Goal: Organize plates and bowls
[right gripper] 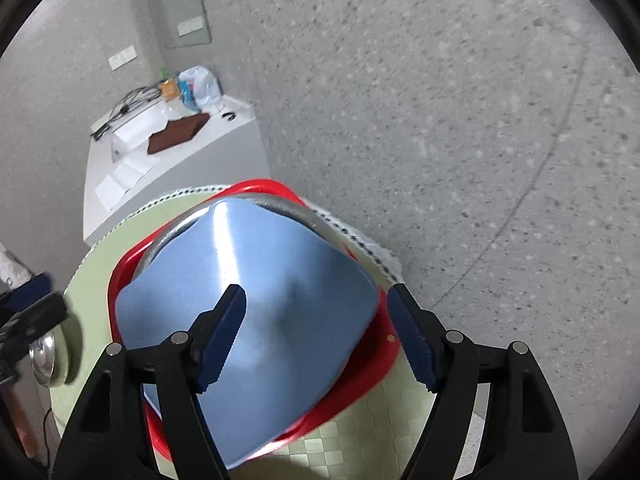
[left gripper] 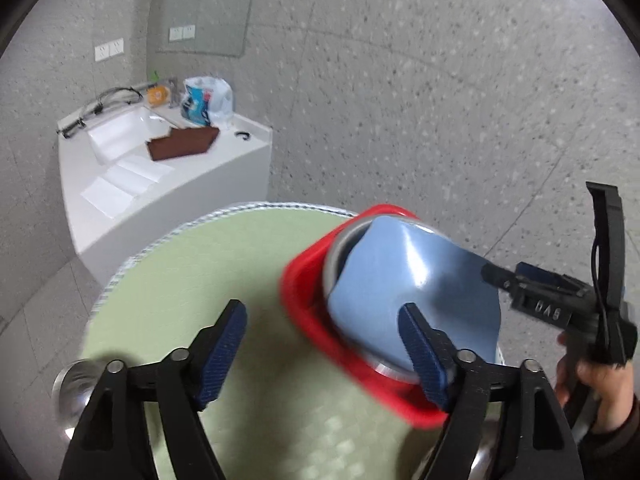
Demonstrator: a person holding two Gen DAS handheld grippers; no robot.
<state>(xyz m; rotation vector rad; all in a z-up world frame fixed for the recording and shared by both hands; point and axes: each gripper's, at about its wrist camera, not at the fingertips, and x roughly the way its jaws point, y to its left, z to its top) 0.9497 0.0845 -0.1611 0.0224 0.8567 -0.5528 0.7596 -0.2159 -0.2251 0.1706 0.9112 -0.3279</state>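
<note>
Blue plate (right gripper: 248, 320): lies tilted on top of a metal bowl (left gripper: 334, 256) inside a red tray (right gripper: 368, 372).
Red tray: sits on a round table with a green cloth (left gripper: 224, 264), towards its far right edge.
Right gripper (right gripper: 316, 340): fingers spread wide above the blue plate, gripping nothing.
Left gripper (left gripper: 320, 356): fingers spread wide beside the tray, holding nothing.
Background: white counter (left gripper: 168, 184) with a brown cloth (left gripper: 182, 146) by the speckled wall.
</note>
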